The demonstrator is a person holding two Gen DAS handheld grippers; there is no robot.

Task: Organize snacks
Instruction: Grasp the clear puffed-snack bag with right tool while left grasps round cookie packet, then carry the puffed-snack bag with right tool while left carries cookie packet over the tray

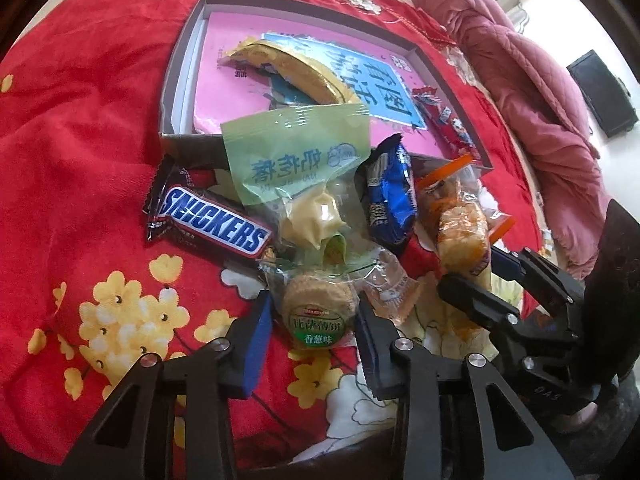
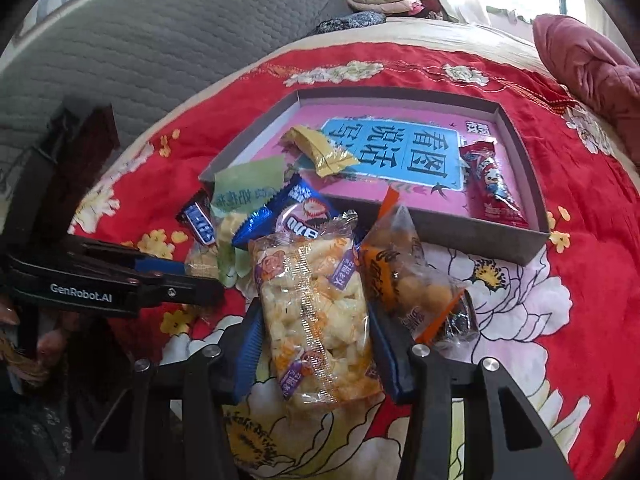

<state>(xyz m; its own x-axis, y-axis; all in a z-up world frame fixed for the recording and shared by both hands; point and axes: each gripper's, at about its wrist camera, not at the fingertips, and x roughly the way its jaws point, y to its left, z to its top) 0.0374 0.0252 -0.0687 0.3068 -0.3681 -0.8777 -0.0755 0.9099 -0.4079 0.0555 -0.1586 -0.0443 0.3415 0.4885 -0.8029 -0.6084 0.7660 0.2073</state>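
A: What's largest here?
B: The red floral bedspread, then the shallow grey box at twelve o'clock, holding a gold packet and a red stick snack.
A: And the loose snacks?
B: Piled just in front of the box: a Snickers bar at nine o'clock, a green pouch, a blue packet.
A: The grippers?
B: The right gripper clamps the puffed-rice bar; the left gripper has its pads pressed against the round cracker pack, at six o'clock in each wrist view.
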